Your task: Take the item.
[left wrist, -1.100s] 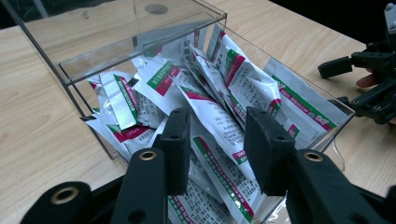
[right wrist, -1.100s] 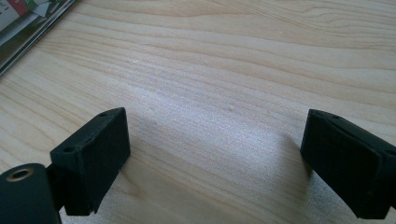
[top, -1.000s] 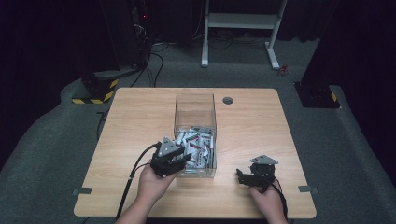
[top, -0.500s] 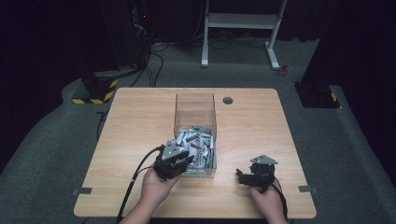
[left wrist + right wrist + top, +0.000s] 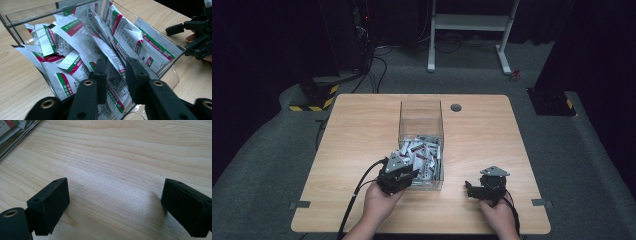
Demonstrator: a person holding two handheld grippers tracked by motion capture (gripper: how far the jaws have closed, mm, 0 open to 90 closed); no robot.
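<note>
High view, left to right: left gripper (image 5: 404,176) at near end of clear box (image 5: 421,111), jaws partly closed around a sachet (image 5: 113,87) among many inside, firm grip unclear; right gripper (image 5: 475,189) wide open, empty, low over table (image 5: 357,130).

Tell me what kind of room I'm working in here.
Probably a lab or recording studio, not a home: a lone wooden table stands on grey carpet under dark curtains, with hazard-striped equipment, loose cables and a white metal stand behind. A clear box of packets sits on the table.
</note>
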